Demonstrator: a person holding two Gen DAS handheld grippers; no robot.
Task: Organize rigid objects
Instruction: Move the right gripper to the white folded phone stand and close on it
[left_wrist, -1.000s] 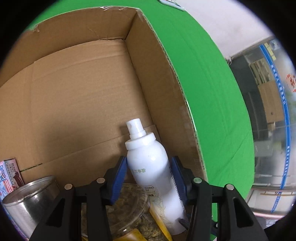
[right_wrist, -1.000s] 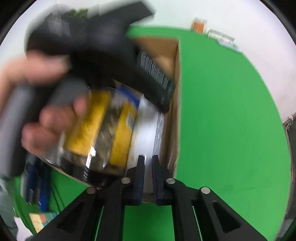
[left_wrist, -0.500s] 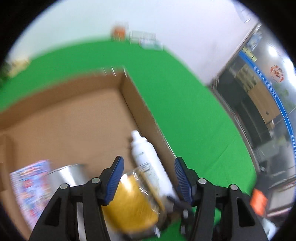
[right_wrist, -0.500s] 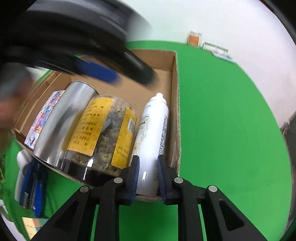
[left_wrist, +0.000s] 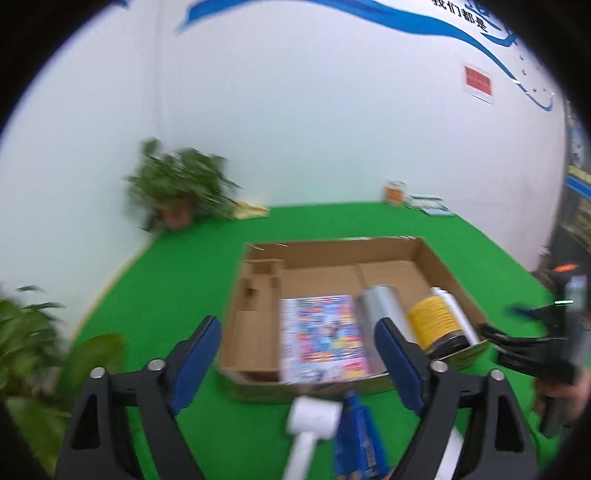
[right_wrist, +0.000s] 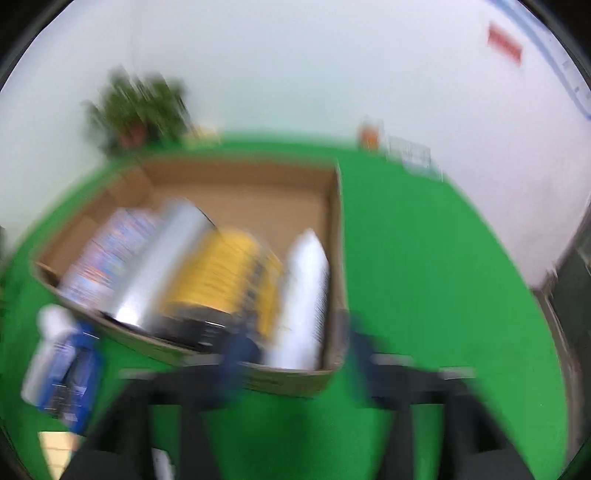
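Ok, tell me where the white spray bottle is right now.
The white spray bottle lies in the cardboard box, hard against its right wall in both wrist views, with the yellow-labelled jar directly on its left.

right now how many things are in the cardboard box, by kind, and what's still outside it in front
In the cardboard box:
colourful printed packet: 1
silver can: 1
yellow-labelled jar: 1
white spray bottle: 1
On the green mat in front of the box:
white bottle: 1
blue package: 1
Total: 6
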